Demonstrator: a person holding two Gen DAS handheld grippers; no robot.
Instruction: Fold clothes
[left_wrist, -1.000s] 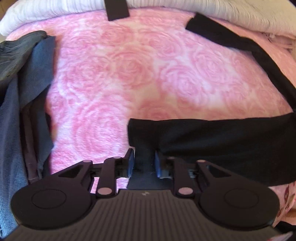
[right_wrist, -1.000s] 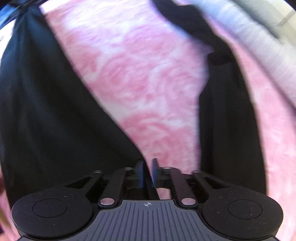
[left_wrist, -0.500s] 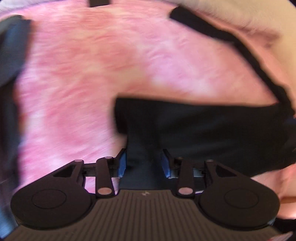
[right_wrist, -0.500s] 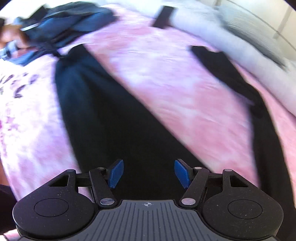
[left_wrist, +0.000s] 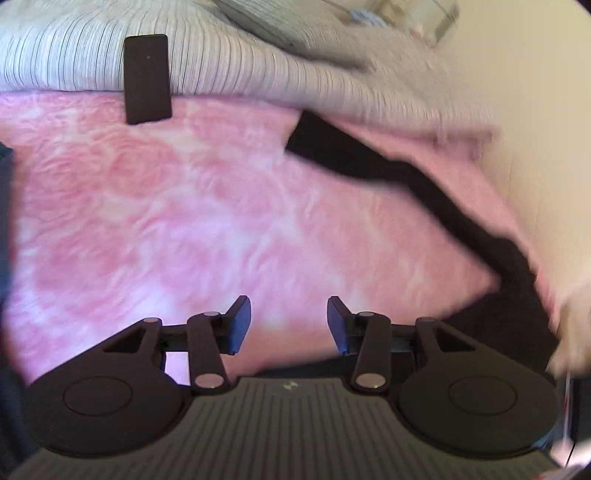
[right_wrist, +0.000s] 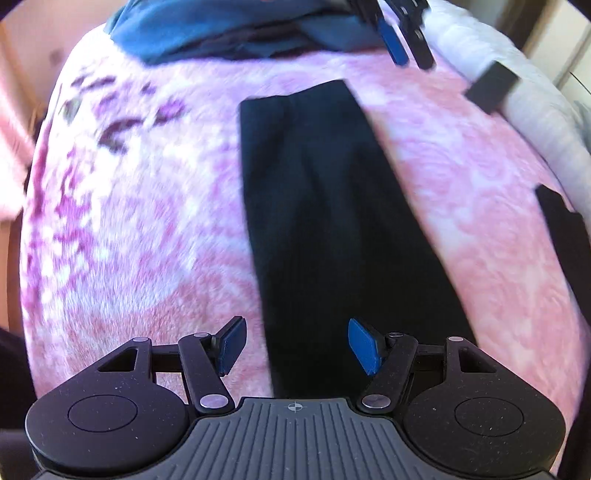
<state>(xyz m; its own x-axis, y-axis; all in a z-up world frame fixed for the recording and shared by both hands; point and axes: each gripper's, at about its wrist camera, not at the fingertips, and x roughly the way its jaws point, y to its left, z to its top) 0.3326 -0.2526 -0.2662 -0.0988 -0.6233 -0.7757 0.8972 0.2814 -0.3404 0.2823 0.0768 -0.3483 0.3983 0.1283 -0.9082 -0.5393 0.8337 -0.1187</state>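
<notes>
We find one black garment (right_wrist: 325, 221) spread on the pink rose-patterned blanket (right_wrist: 147, 258); in the right wrist view a long flat panel of it runs from just under the right gripper (right_wrist: 295, 345) away toward the far side, ending in a squared edge. A second dark strip (right_wrist: 569, 240) lies at the right edge of that view; we cannot tell whether it belongs to the same garment. In the left wrist view we count one narrow black limb (left_wrist: 424, 188) crossing the blanket diagonally toward the right, widening into a dark mass beside the device. The left gripper (left_wrist: 289, 325) stands with its blue pads (left_wrist: 240, 325) wide apart over bare blanket, holding nothing. The right gripper's fingers are likewise spread, empty, with the black cloth beneath the gap. We note one flat black rectangular object (left_wrist: 147, 79) lying partly on the blanket and partly on the striped white bedding (left_wrist: 258, 62) at the far side. One heap of blue clothing (right_wrist: 229, 33) sits at the far end of the blanket, with the other gripper's blue-tipped fingers (right_wrist: 393, 37) before it. Both views are motion-blurred.
</notes>
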